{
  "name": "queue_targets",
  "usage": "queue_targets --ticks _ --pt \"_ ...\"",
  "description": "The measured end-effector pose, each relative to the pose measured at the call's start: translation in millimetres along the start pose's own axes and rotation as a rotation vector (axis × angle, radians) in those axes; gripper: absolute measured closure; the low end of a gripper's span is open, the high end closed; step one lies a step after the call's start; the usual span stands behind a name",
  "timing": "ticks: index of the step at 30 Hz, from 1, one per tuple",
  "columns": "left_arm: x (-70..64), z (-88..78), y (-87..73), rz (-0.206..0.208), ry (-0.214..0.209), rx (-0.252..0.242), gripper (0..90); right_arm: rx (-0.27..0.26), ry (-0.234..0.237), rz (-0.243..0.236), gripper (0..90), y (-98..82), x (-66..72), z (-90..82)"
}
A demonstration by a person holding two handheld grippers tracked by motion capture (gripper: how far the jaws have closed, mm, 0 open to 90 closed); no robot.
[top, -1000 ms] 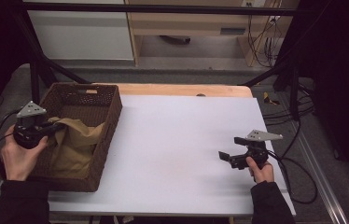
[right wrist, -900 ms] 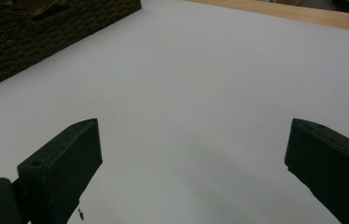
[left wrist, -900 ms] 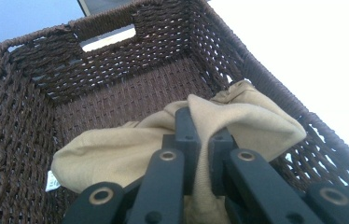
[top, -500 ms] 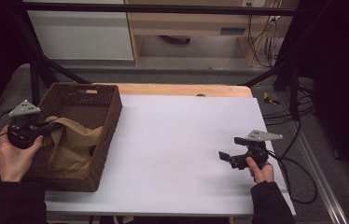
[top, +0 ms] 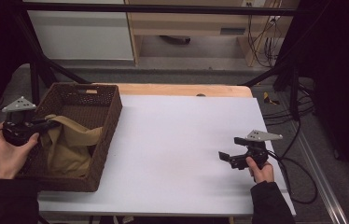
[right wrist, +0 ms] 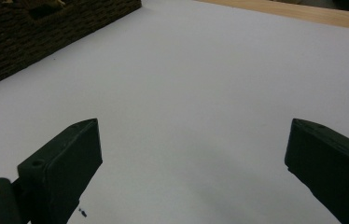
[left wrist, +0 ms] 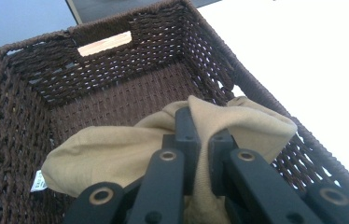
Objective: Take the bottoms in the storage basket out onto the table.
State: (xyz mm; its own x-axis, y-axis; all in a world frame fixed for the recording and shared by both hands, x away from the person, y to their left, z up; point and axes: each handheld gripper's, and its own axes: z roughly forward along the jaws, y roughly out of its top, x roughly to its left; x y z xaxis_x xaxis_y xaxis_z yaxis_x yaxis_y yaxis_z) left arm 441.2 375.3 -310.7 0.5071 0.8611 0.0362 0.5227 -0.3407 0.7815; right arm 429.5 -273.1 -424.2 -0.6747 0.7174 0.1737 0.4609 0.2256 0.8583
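The left gripper (left wrist: 199,140) has its two black jaws pinched together on a fold of tan cloth (left wrist: 116,158), the fabric bunched up between the pads and rising to a peak just above them. From the grip the cloth drapes down both ways into a dark brown wicker basket (left wrist: 18,140), its lower folds lying on the woven floor; a small white label (left wrist: 38,181) shows at one edge of the fabric. A cut-out handle slot (left wrist: 104,43) opens in the basket's far wall.

From the high view, the left gripper (top: 46,125) reaches in over the basket's (top: 109,121) left rim, held by the person's left hand (top: 7,156), with a grey three-cornered plate on top. The cloth (top: 72,144) sits in the near half of the basket, one end lifted toward the jaws. The basket stands at the left end of a white table (top: 177,140), with a strip of bare wood along the far edge.

Well apart, near the table's right edge, the right gripper (top: 225,156) rests low over the white surface in the person's right hand (top: 259,170), a cable trailing off behind it. Its jaws stand wide apart with nothing between them, as the right gripper view (right wrist: 191,154) shows, with bare tabletop (right wrist: 200,84) beyond and the basket's corner (right wrist: 32,32) far off.
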Motion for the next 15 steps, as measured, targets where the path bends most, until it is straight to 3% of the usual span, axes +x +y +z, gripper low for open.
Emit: queue_targets --ticks 15 --pt "7.6 -8.5 10.2 -0.004 -0.022 -0.008 86.7 -0.005 0.0 0.001 4.6 0.3 -0.2 -0.5"
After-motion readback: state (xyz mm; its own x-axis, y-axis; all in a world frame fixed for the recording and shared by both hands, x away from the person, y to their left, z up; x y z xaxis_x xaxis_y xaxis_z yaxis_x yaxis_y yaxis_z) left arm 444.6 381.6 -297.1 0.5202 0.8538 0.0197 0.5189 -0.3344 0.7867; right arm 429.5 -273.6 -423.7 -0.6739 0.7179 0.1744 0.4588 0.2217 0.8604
